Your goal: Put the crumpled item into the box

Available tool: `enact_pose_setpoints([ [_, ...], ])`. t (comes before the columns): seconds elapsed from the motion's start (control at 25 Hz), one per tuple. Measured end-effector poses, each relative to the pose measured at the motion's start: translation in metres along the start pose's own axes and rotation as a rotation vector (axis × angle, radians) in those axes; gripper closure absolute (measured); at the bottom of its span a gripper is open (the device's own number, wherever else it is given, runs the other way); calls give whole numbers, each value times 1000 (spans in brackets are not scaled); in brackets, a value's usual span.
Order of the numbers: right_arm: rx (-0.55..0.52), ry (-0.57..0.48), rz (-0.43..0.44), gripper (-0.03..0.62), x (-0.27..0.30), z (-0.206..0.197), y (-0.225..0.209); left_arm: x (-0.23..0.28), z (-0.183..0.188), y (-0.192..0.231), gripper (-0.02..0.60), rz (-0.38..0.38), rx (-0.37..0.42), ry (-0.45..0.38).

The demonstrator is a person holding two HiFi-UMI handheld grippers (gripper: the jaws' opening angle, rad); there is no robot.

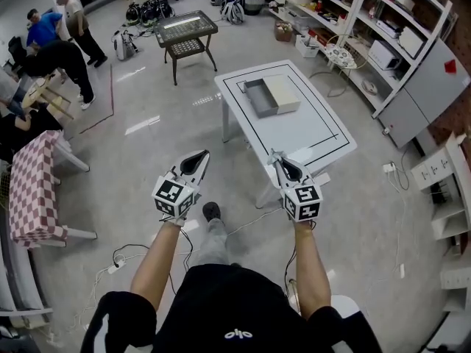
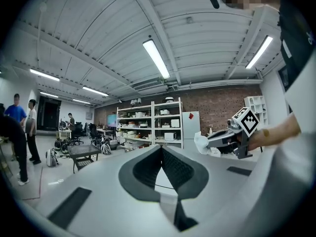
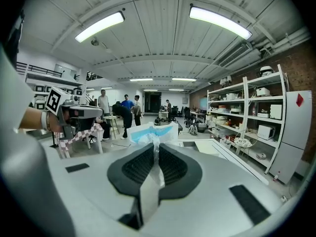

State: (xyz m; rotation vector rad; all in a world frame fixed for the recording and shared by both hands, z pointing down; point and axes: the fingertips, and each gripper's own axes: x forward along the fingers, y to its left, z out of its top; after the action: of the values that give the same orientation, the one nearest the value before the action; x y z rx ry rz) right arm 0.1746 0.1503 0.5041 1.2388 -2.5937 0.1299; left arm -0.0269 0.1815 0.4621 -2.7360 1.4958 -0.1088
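The box (image 1: pixel 271 95) lies open on the far part of a white table (image 1: pixel 309 134), a grey tray with a cream part beside it. My right gripper (image 1: pixel 278 160) hovers over the table's near corner, shut on a crumpled white-and-blue item (image 3: pixel 150 135) that sticks out past the pads (image 3: pixel 170 167). The left gripper view shows the same item (image 2: pixel 201 143) at the tip of the right gripper (image 2: pixel 222 138). My left gripper (image 1: pixel 193 162) is held over the floor, left of the table, shut with nothing between its pads (image 2: pixel 175 169).
Several people stand at the far left near a checkered-cloth table (image 1: pixel 33 190). A dark low table (image 1: pixel 185 29) stands beyond. Shelving (image 1: pixel 383 28) with boxes runs along the right wall. Cables (image 1: pixel 118 259) lie on the floor by the person's feet.
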Motion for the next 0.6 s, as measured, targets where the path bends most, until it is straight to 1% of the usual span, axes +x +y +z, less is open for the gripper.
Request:
enact_pose_setpoints([
  [0.32,19,14,-30,556,89,24,-33,69,1,88,574,-32,-4,3],
  [0.6,32,46,-59,556,166,44,-58,123,-1,162,574,-65,-22,8],
])
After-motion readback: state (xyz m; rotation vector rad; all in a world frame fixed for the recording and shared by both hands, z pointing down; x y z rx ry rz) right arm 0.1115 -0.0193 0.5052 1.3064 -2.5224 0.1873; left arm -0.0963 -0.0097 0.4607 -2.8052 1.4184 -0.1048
